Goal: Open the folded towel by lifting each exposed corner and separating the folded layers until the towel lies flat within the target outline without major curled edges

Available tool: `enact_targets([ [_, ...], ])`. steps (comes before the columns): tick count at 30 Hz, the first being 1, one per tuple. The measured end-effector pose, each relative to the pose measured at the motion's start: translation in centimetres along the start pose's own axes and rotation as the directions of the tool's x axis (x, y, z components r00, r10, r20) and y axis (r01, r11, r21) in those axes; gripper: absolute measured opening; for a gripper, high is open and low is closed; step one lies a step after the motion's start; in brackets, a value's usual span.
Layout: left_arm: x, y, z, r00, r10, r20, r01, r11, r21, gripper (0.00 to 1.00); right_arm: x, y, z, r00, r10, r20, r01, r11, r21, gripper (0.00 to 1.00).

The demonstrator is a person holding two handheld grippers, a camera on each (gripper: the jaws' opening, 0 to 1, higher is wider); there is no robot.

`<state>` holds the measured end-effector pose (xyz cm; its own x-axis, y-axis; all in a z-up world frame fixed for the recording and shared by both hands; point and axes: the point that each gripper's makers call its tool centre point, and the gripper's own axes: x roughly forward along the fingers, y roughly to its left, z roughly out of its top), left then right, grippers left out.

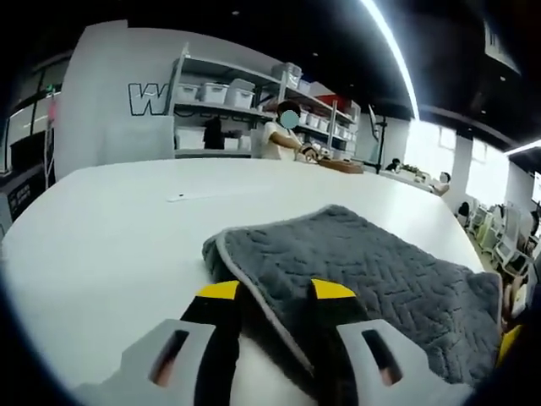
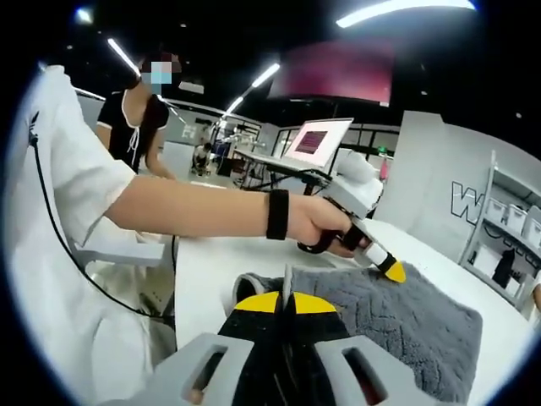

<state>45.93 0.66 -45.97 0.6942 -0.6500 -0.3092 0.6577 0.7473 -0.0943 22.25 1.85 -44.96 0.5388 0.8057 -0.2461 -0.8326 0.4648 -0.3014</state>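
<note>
In the left gripper view, the white table (image 1: 110, 237) spreads away on the left, a small flat scrap (image 1: 188, 196) lying well out on it. Moving in, the left gripper (image 1: 275, 292) rises from the bottom, its yellow-tipped jaws standing apart with the towel's pale-trimmed edge running up between them. It looks to straddle that edge rather than pinch it, though where the fabric meets the jaws is too dark to be sure. The grey quilted towel (image 1: 372, 279) lies folded on the table, its rounded corner just beyond the jaw tips, the body stretching away to the right. Far behind, shelves (image 1: 228, 101) hold white bins, and a person (image 1: 283, 135) stands at them.

Over to the right gripper view: a white sleeve on the left, a forearm with a black wristband reaching across, the hand (image 2: 325, 224) gripping the left gripper (image 2: 390, 271), whose yellow tip touches down on the towel (image 2: 406, 321). Bottom centre, the right gripper (image 2: 286, 302) has its jaws pressed together on a thin upright fold of towel edge. A laptop (image 2: 317, 144) sits open behind.
</note>
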Motion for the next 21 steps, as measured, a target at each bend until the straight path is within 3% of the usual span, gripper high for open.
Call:
enact_targets([
  [3,0.2,0.4,0.1,1.0,0.002,0.008,-0.001,0.998,-0.055,0.28,0.0,0.1,-0.1,1.0,0.004,-0.003,-0.004,1.0,0.004,0.0],
  [21,1.7,1.6,1.1,0.999,0.028,0.02,-0.027,0.997,-0.066,0.23,0.0,0.3,-0.2,1.0,0.003,-0.003,-0.003,1.0,0.002,0.0],
])
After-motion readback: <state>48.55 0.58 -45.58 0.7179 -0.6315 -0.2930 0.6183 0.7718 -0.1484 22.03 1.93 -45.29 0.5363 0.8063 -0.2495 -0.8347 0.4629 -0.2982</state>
